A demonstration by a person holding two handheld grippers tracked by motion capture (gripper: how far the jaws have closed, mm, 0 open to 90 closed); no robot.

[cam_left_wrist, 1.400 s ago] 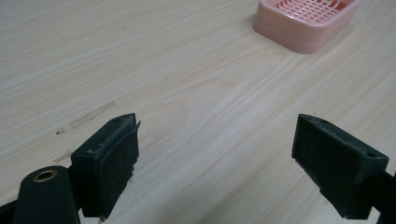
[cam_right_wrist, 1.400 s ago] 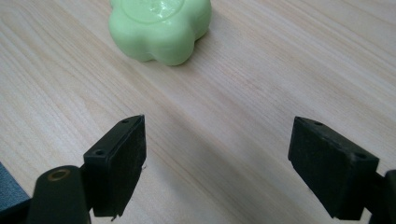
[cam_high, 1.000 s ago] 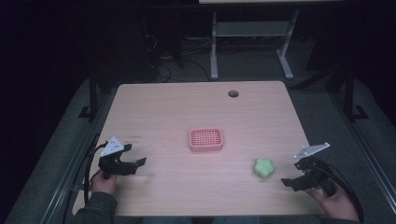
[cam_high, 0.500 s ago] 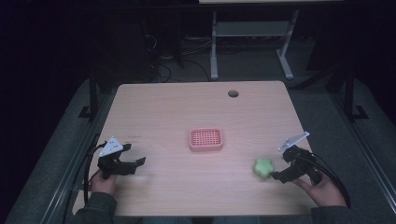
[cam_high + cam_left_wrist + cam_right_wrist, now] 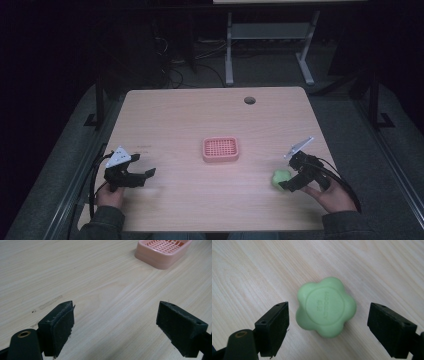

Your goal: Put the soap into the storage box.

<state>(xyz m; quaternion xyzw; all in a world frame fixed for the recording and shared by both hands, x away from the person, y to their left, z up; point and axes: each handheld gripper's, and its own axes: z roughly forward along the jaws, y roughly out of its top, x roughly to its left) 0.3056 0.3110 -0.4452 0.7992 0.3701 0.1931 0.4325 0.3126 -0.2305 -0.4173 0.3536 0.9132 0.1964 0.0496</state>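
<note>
Right gripper view is showing the right hand-held gripper (image 5: 328,327) hanging with jaws wide apart, straddling a green flower-shaped soap bar (image 5: 326,306) lying flat on the bench (image 5: 249,270). It is looking light, firm and probably slick, so pinching across two opposite lobes seems safest.

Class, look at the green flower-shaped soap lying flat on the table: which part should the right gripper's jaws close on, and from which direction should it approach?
Grip the green soap across its rounded side walls, probably seating the pads in two opposite notches between lobes so it cannot twist. It lies flat on the table, stamped face up, so coming down from above suits it. The right gripper is already open, its jaws straddling the soap without touching.
</note>
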